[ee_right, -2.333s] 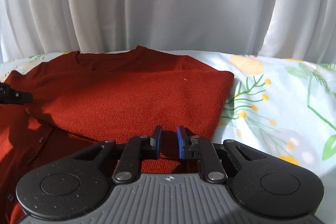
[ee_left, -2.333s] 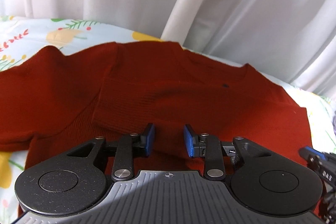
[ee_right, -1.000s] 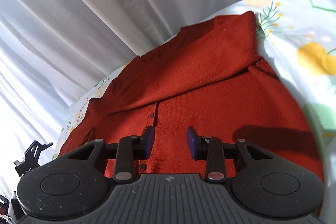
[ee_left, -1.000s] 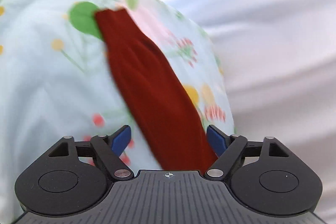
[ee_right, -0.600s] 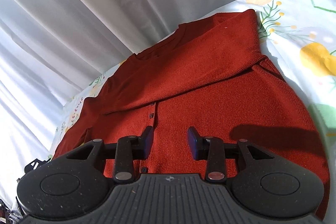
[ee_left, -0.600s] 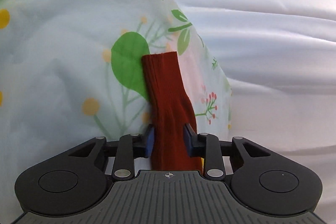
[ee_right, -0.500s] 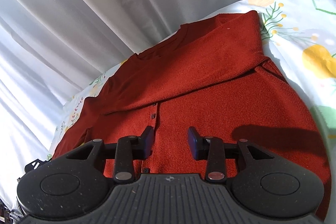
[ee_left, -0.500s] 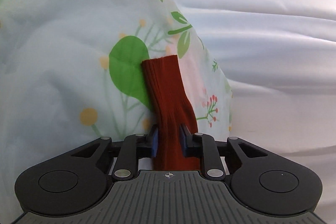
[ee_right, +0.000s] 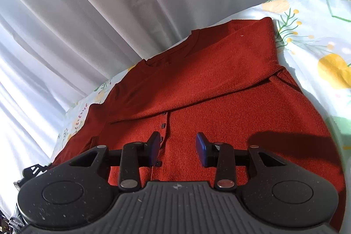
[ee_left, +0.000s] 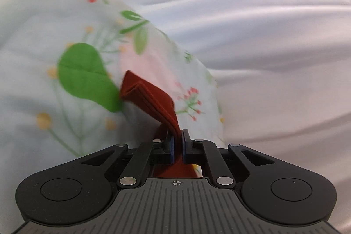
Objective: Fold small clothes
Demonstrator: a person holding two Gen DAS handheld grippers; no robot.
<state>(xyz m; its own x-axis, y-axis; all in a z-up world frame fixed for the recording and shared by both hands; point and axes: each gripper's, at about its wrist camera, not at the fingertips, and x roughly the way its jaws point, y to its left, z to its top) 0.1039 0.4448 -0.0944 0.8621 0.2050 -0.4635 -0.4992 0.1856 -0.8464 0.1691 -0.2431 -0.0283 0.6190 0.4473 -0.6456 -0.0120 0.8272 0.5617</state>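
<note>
A rust-red knit cardigan (ee_right: 219,106) lies flat on the floral sheet (ee_right: 318,41), its right sleeve folded across the chest. My right gripper (ee_right: 178,147) is open and empty, hovering over the button placket (ee_right: 162,125) at the lower body. In the left wrist view, my left gripper (ee_left: 177,145) is shut on the cuff end of the cardigan's left sleeve (ee_left: 151,100), which is lifted off the sheet and bends away from the jaws. The rest of that sleeve is hidden under the gripper.
A white curtain (ee_right: 131,3) hangs right behind the bed and fills the right of the left wrist view (ee_left: 274,36). The floral sheet (ee_left: 54,58) lies under the sleeve. Part of the left gripper (ee_right: 33,170) shows at the far left.
My left gripper went from open around the sleeve to shut on it, then lifted the cuff, which now tilts and folds. My right gripper stayed open over the cardigan body.
</note>
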